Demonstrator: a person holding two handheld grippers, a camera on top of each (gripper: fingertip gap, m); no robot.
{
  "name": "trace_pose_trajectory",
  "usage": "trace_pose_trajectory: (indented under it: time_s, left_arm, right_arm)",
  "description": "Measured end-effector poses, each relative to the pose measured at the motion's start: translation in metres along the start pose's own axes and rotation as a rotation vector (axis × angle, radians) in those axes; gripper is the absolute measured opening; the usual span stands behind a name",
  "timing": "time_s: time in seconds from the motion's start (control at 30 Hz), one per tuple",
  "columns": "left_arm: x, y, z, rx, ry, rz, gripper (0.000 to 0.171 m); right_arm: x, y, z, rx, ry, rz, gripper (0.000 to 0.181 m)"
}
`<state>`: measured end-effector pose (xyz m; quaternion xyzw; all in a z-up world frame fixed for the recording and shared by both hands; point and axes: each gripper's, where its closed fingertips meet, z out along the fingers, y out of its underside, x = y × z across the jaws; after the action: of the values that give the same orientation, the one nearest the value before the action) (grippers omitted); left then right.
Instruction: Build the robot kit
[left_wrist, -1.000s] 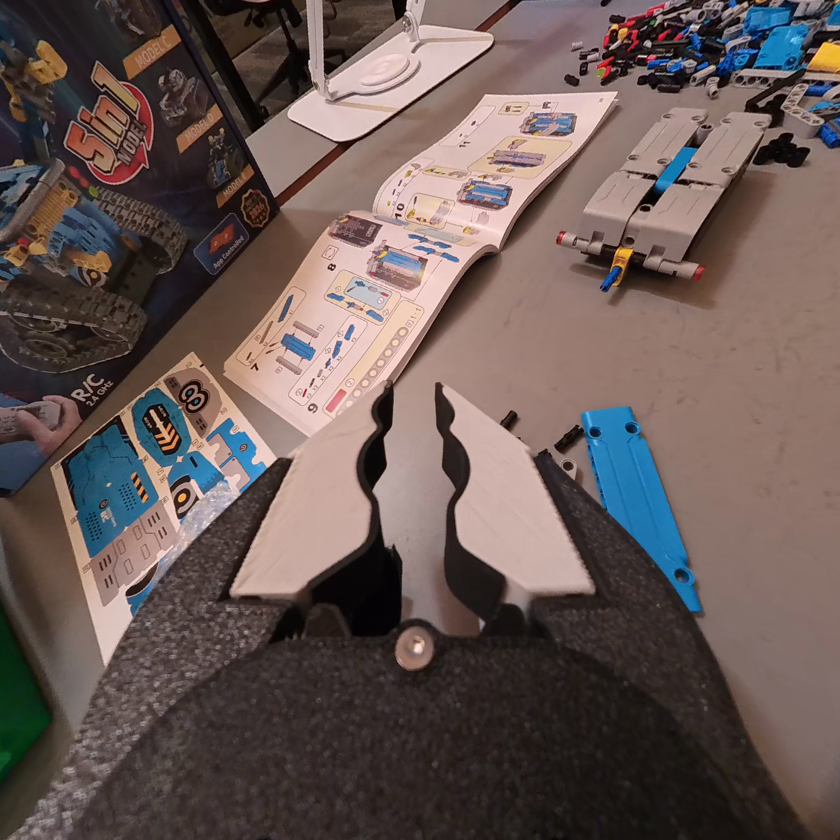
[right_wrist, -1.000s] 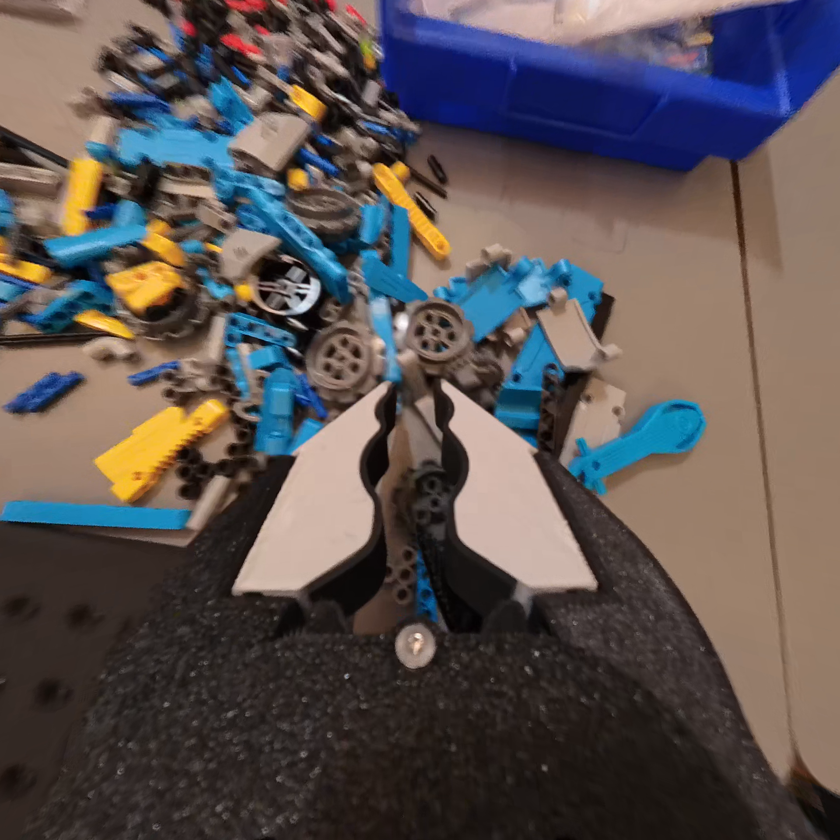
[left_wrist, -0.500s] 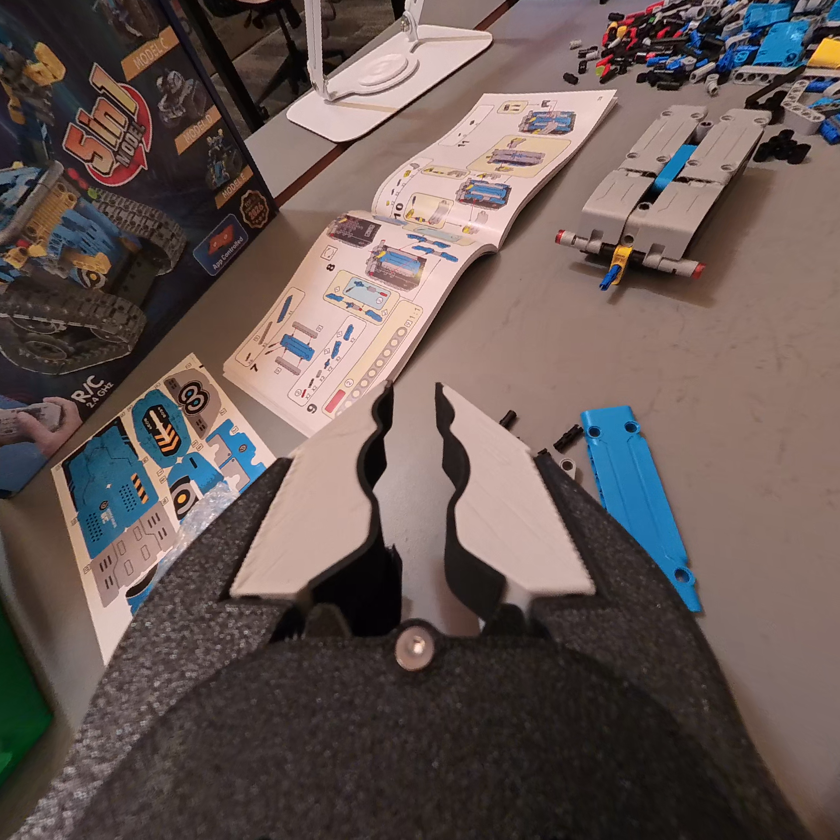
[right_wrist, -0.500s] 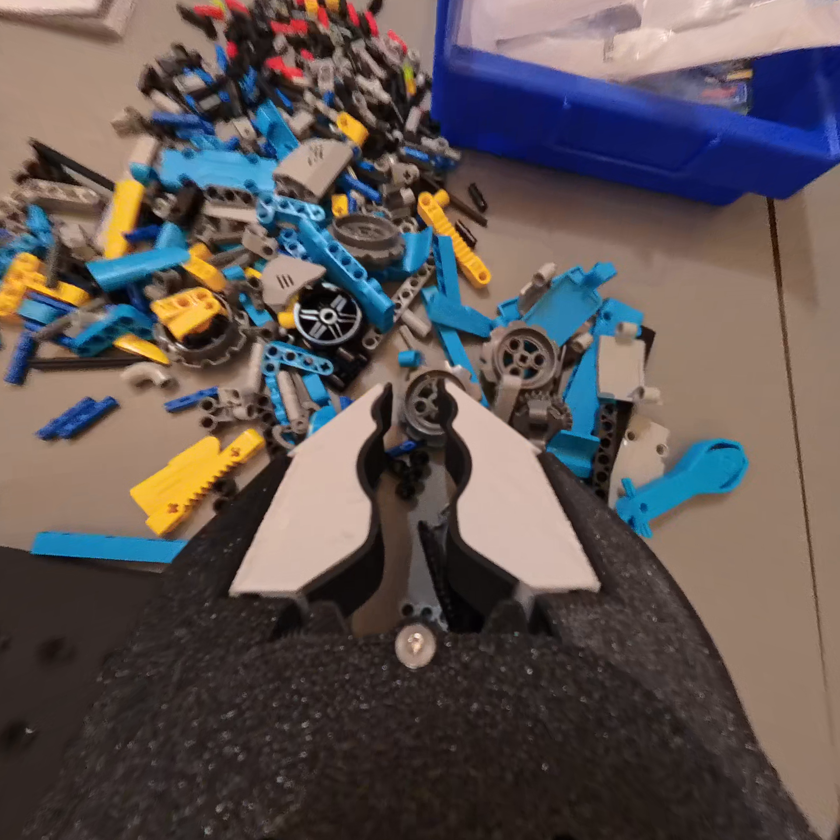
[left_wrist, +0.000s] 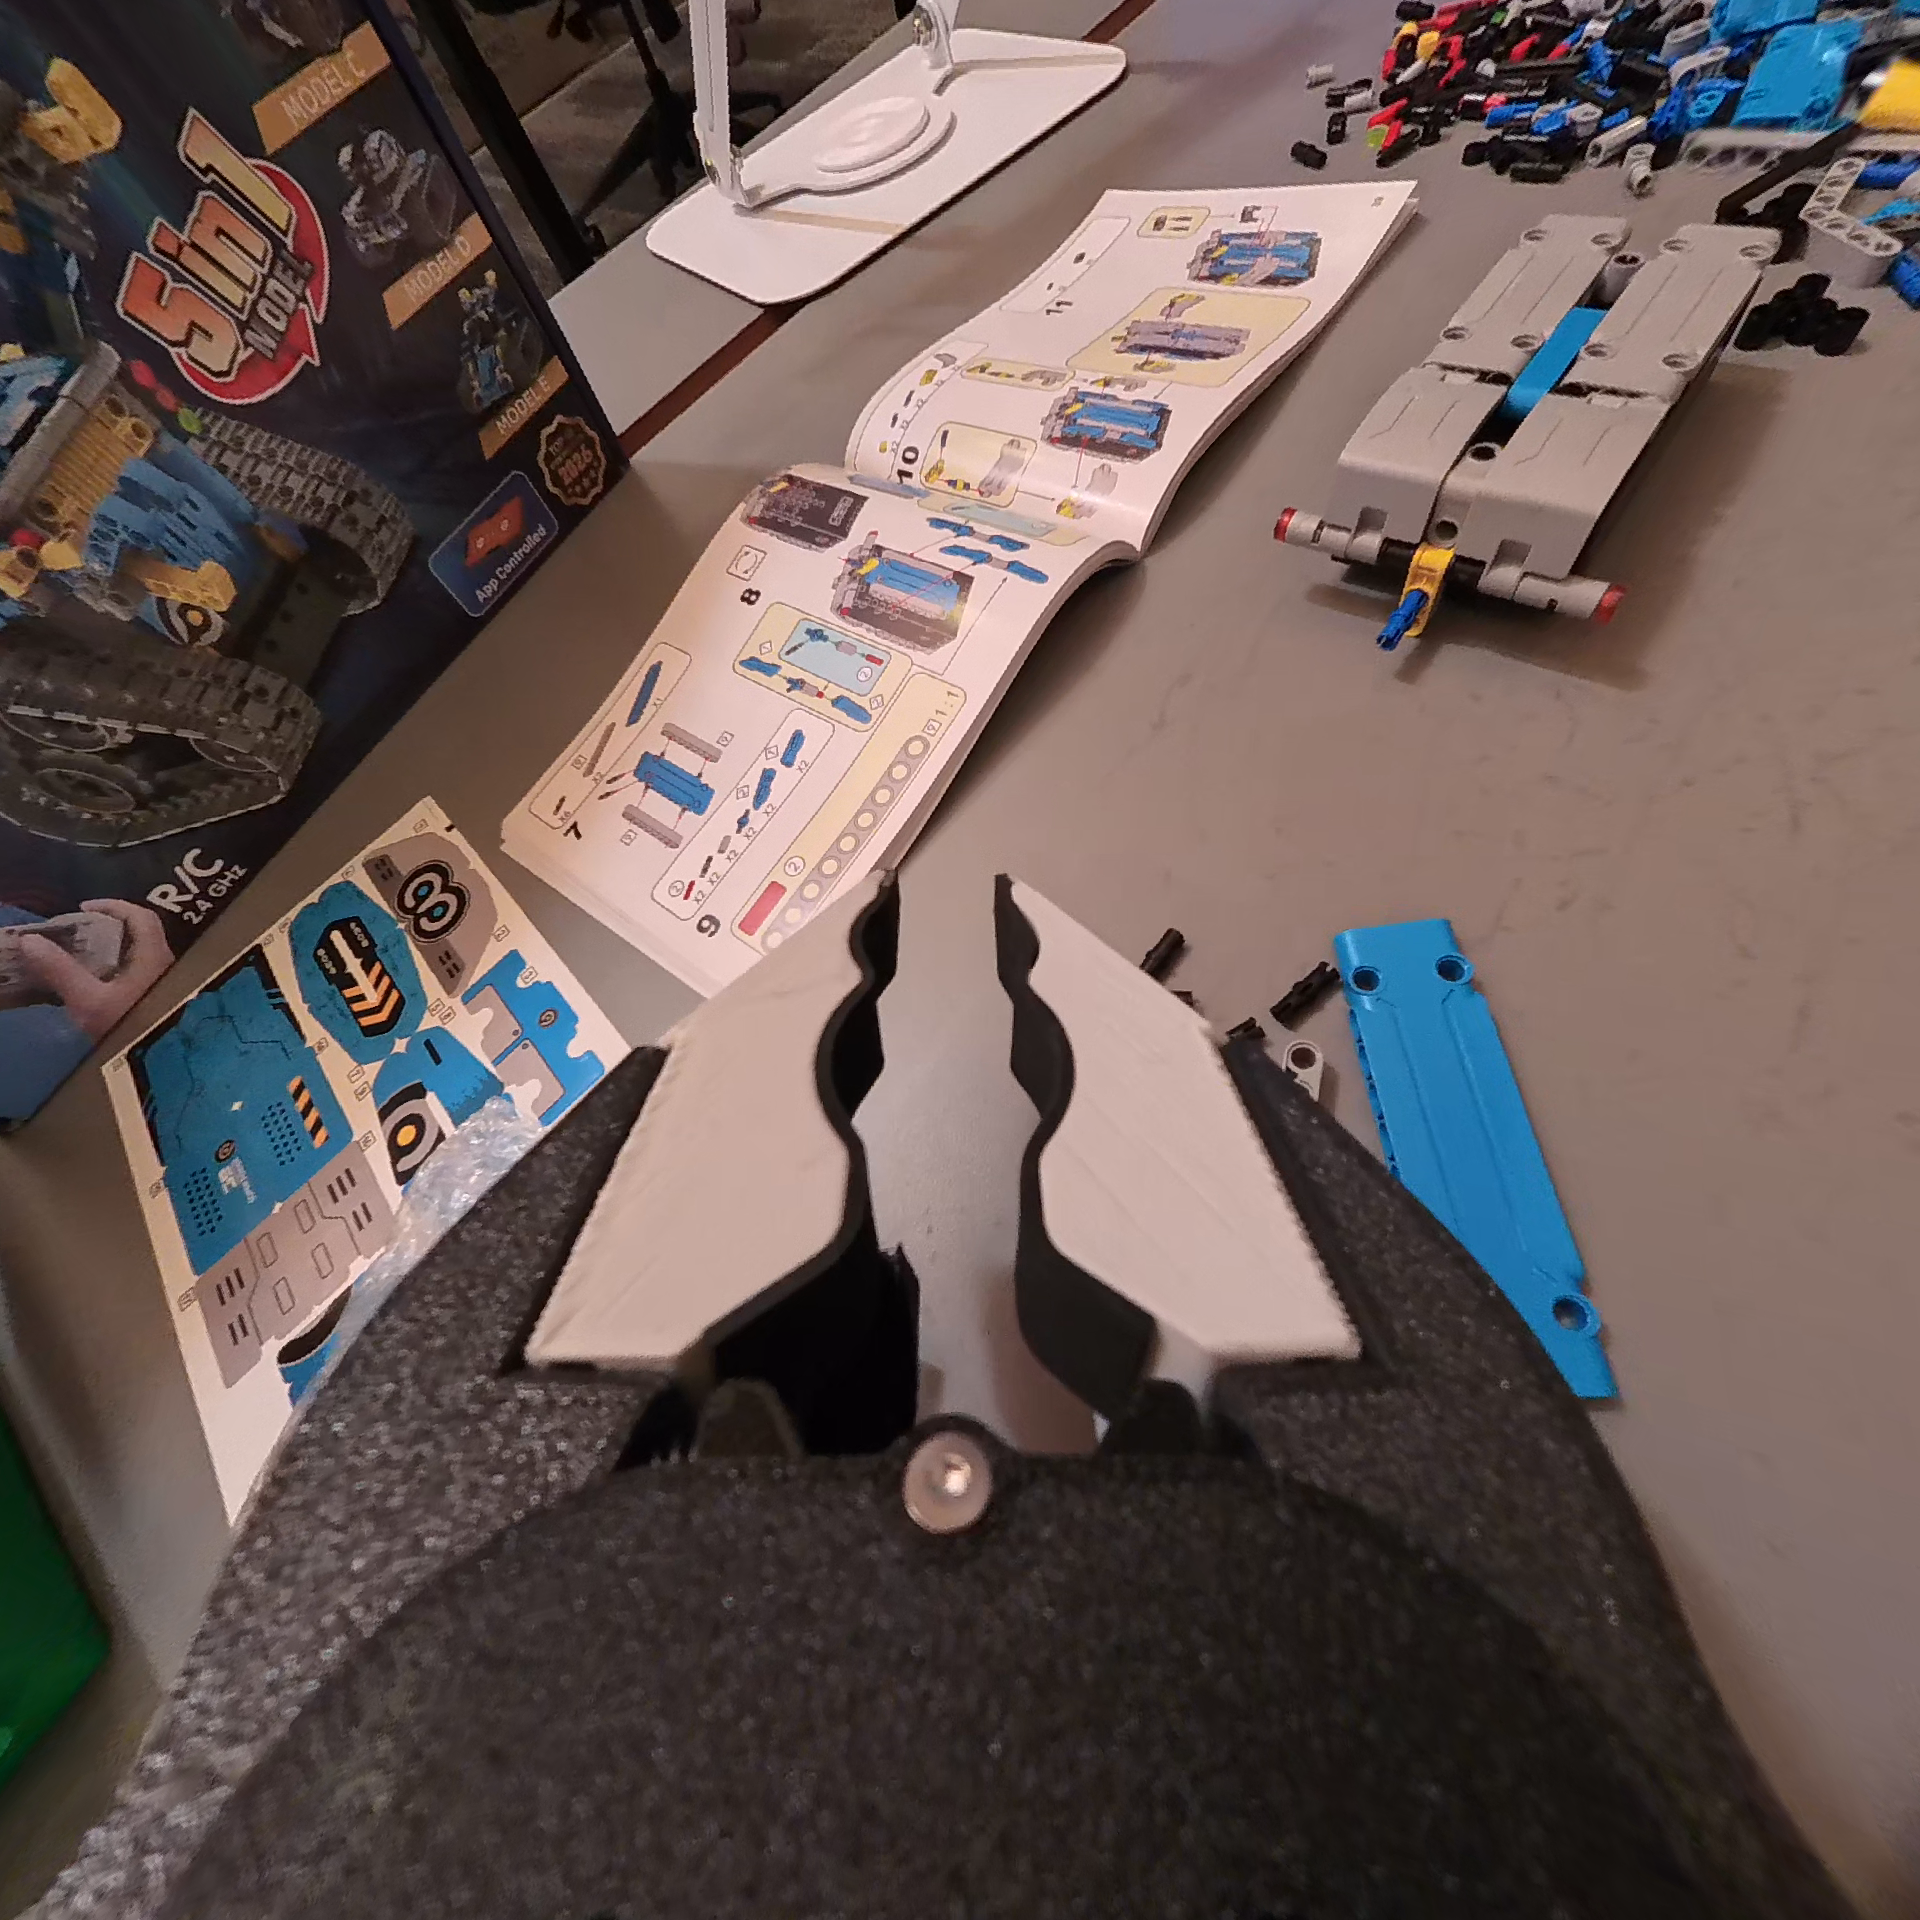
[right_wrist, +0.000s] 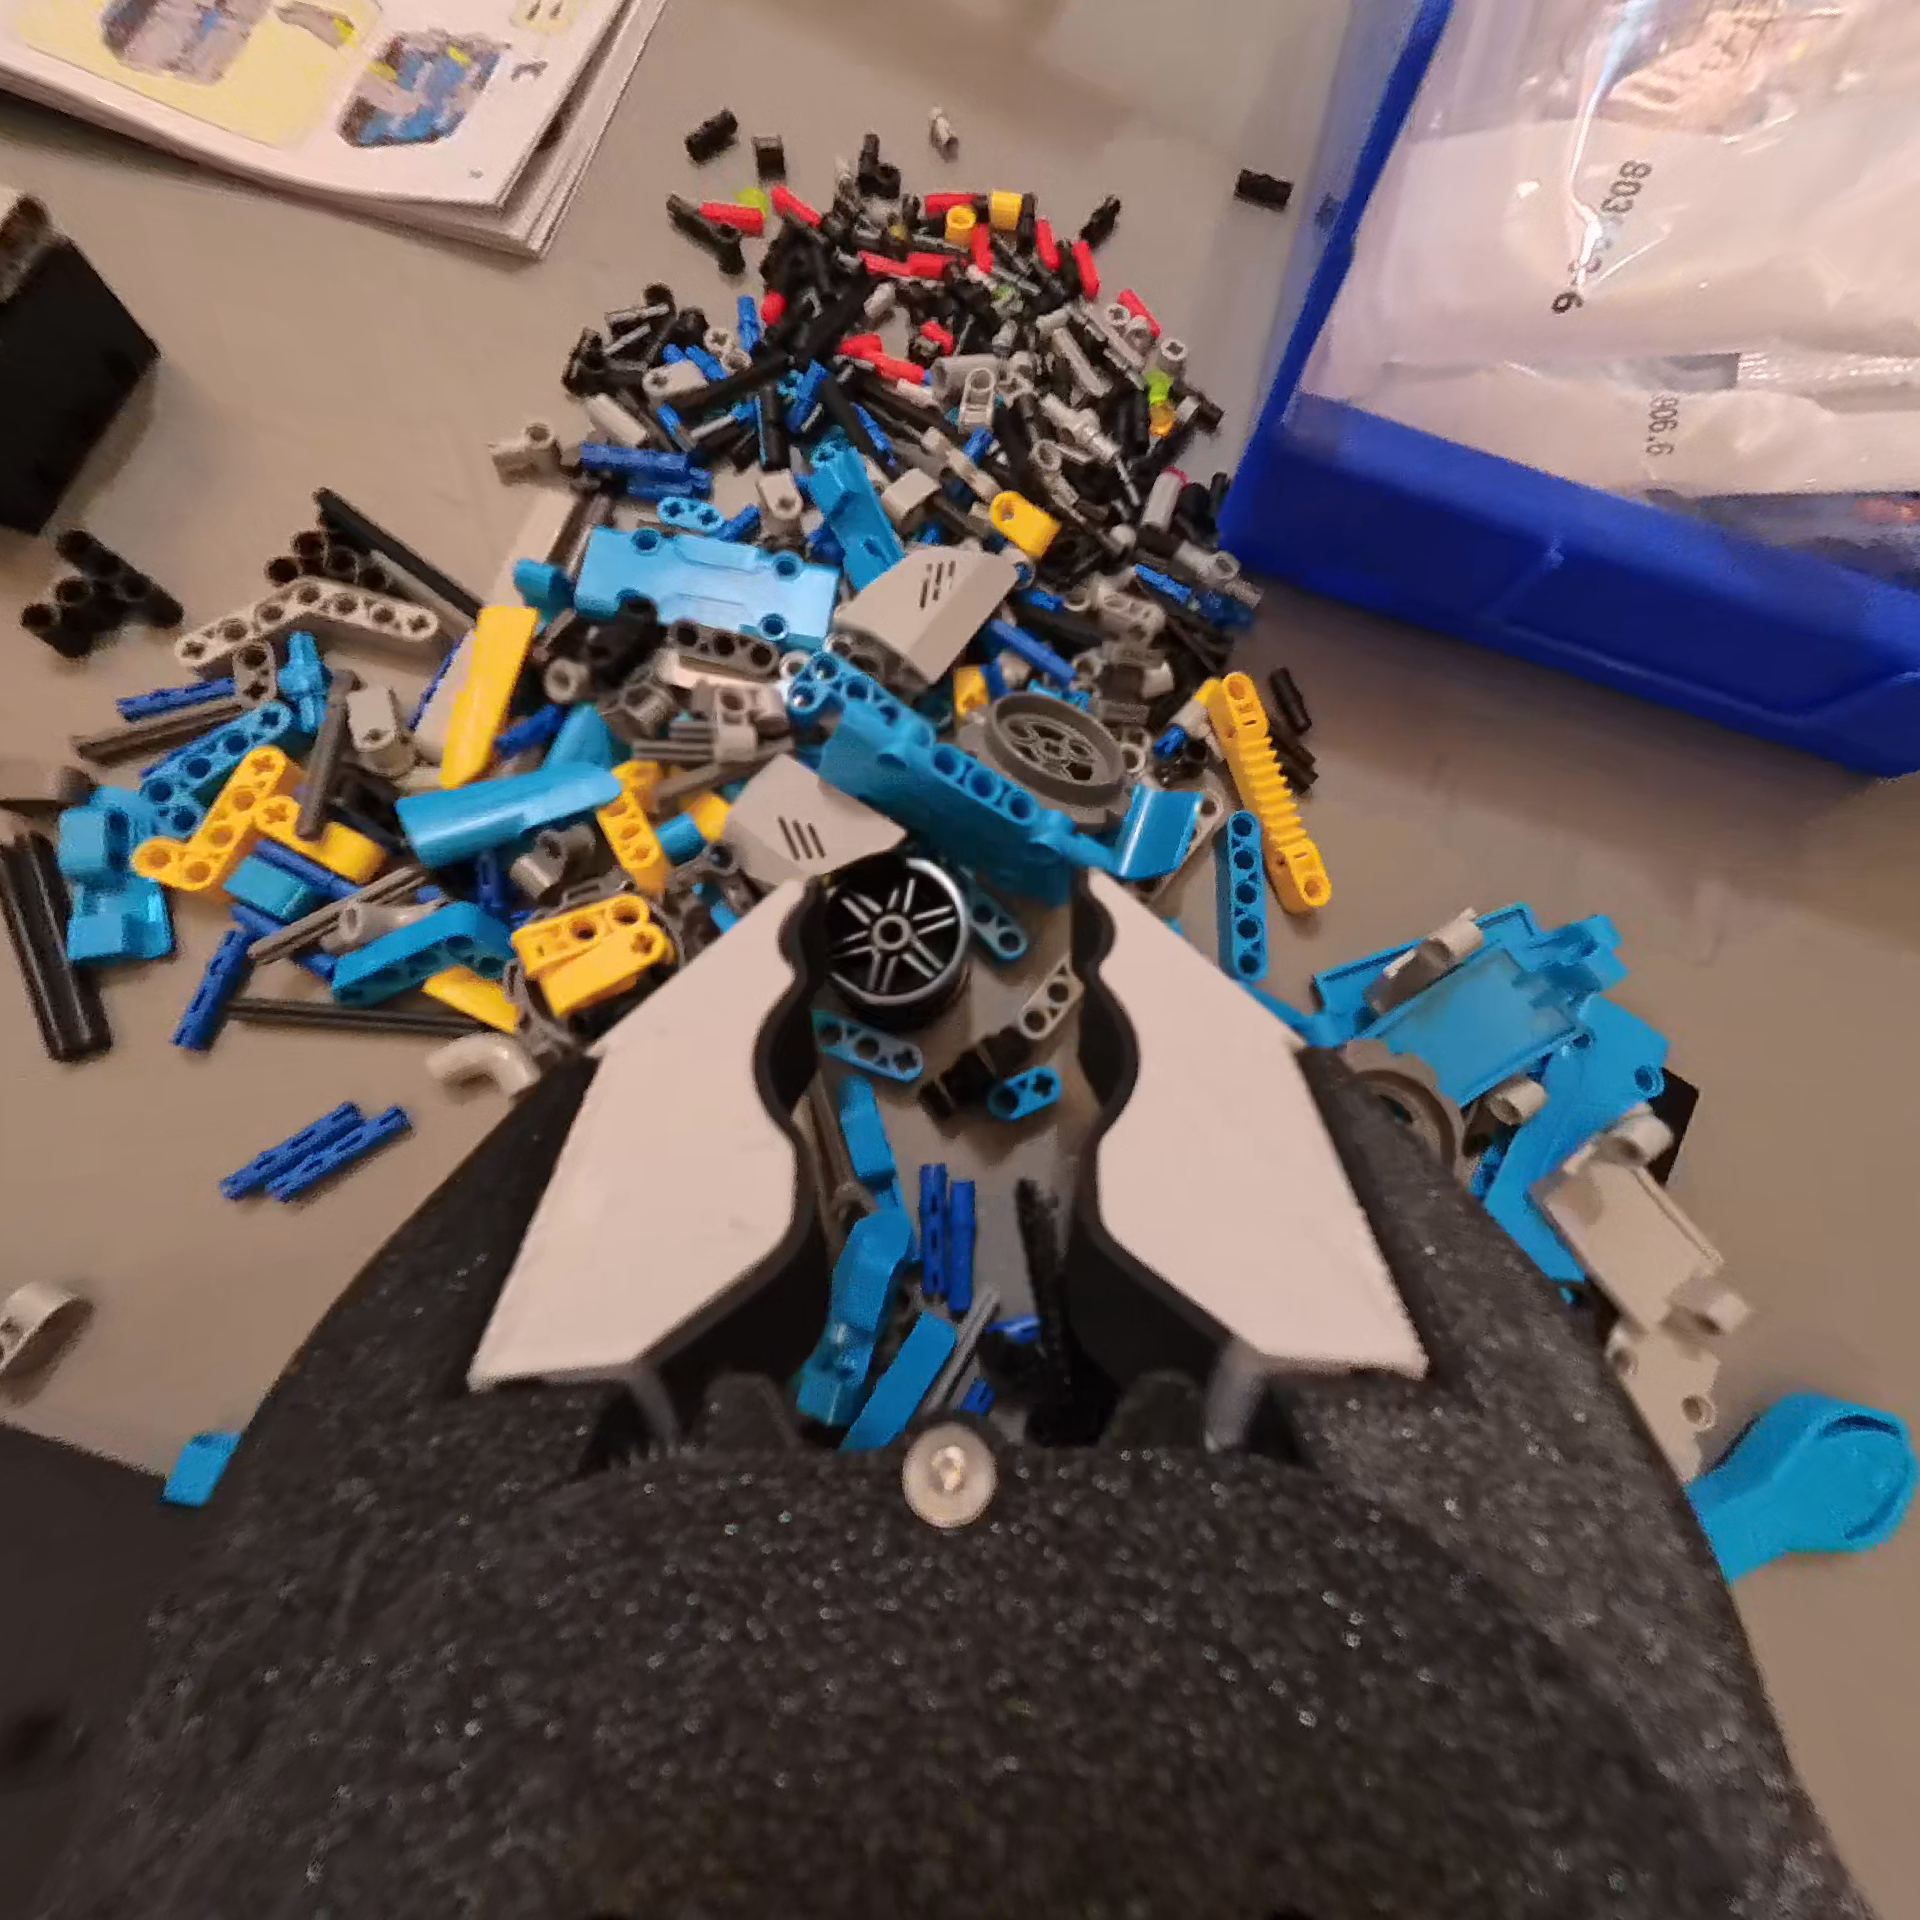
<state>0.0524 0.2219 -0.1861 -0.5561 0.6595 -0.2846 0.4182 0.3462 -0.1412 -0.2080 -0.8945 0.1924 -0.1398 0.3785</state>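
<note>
Grey table (left_wrist: 1351, 831), open booklet (left_wrist: 997, 540) leftward, brick pile (right_wrist: 831, 623) rightward

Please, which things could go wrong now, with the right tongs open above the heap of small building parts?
The right tongs stand open around a black spoked wheel, with small blue and grey parts crowded beside it; closing might catch several at once. The heap is loose, so a push may scatter parts across the table. The left tongs hang empty near small black pins, which a careless sweep could knock away.
</note>
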Motion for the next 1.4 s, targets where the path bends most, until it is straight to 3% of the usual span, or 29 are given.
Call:
trace_pose_trajectory:
  time_s: [0.13, 0.27, 0.4, 0.53, 0.63, 0.8, 0.93, 1.07, 1.4]
  left_arm:
    - [0.000, -0.001, 0.000, 0.002, -0.002, 0.006, 0.017]
    - [0.000, 0.001, 0.001, -0.003, 0.000, 0.003, 0.017]
    - [0.001, 0.001, 0.001, -0.004, 0.001, 0.007, 0.017]
    - [0.001, 0.000, 0.000, -0.002, 0.001, 0.010, 0.017]
    - [0.001, 0.001, 0.001, -0.004, -0.001, 0.011, 0.017]
    - [0.001, 0.002, 0.001, -0.008, 0.000, 0.011, 0.017]
    - [0.001, -0.001, -0.001, 0.001, 0.000, 0.012, 0.017]
    - [0.000, -0.002, -0.002, 0.005, -0.003, 0.013, 0.017]
    - [0.001, 0.002, 0.000, -0.006, 0.005, 0.018, 0.017]
  right_arm:
    - [-0.002, -0.009, 0.005, 0.027, -0.051, 0.037, 0.068]
    - [-0.013, -0.018, 0.004, 0.058, -0.103, 0.037, 0.069]
    - [-0.010, -0.002, 0.014, -0.028, -0.038, -0.022, 0.071]
    - [0.008, 0.004, 0.007, -0.042, 0.013, 0.042, 0.065]
    - [-0.002, -0.010, -0.001, 0.010, -0.037, 0.091, 0.062]
    - [-0.086, -0.044, 0.009, 0.036, -0.239, 0.043, 0.048]
    - [-0.125, -0.053, 0.034, 0.003, -0.272, -0.029, 0.011]
    - [-0.107, -0.042, 0.051, -0.081, -0.173, -0.003, 0.016]
    - [-0.095, -0.034, 0.047, -0.135, -0.154, 0.048, 0.013]
